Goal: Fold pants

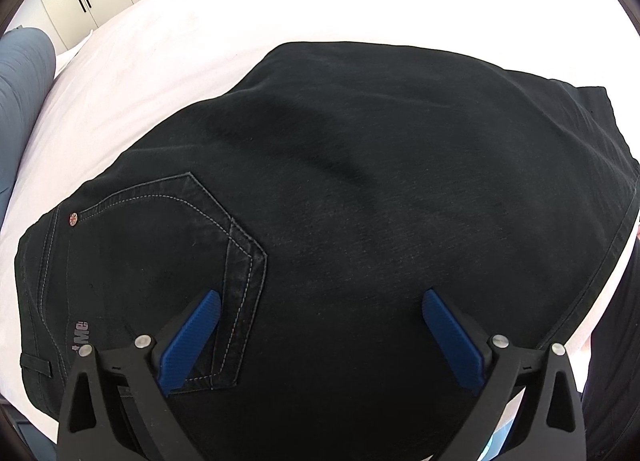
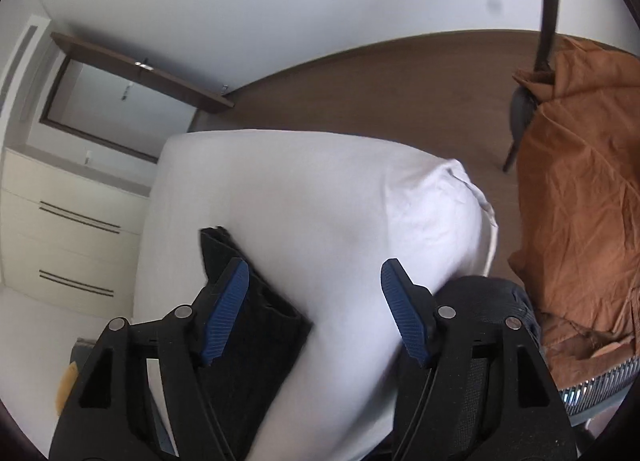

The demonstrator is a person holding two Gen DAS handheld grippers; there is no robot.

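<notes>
The left gripper point(image 1: 320, 303) hovers close over the black pants point(image 1: 360, 181), its blue fingers point(image 1: 192, 341) spread apart and gripping nothing. The pants lie flat on the white bed point(image 1: 160, 41), back pocket point(image 1: 180, 241) up. The right gripper point(image 2: 316, 289) is spread too, above the bed corner, with an orange cloth point(image 2: 580, 201) beyond

The left gripper point(image 1: 320, 303) hangs with blue-padded jaws spread wide and nothing between them; the right gripper point(image 2: 316, 275) likewise gapes, gripping nothing.
</notes>
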